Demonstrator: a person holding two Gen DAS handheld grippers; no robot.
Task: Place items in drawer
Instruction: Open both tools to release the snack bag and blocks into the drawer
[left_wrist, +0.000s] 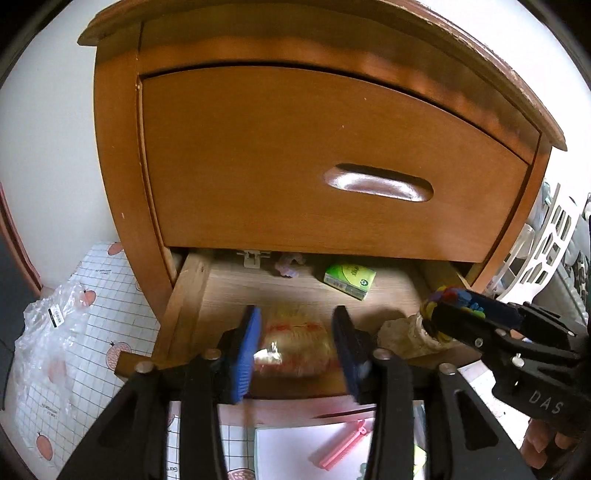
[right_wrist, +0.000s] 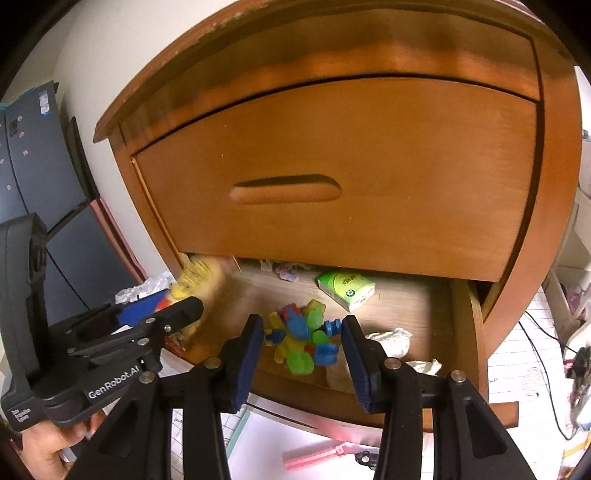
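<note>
The wooden nightstand's lower drawer (left_wrist: 184, 295) stands pulled out; the upper drawer (left_wrist: 295, 166) is closed. My left gripper (left_wrist: 299, 350) is shut on a yellow and red snack packet (left_wrist: 291, 343), held over the drawer's front left part. In the right wrist view that packet (right_wrist: 199, 280) looks blurred beside the left gripper (right_wrist: 166, 310). My right gripper (right_wrist: 303, 339) is shut on a cluster of colourful plastic toy pieces (right_wrist: 299, 332) above the drawer's (right_wrist: 461, 325) middle. The same toy cluster (left_wrist: 452, 297) shows at the right gripper's (left_wrist: 447, 310) tip.
Inside the drawer lie a green box (right_wrist: 345, 290), crumpled white paper (right_wrist: 391, 339) and small bits at the back. On the floor are a plastic bag (left_wrist: 48, 325) at left, and a pink clip (left_wrist: 343, 446) on white paper. A white basket (left_wrist: 546, 240) stands right of the nightstand.
</note>
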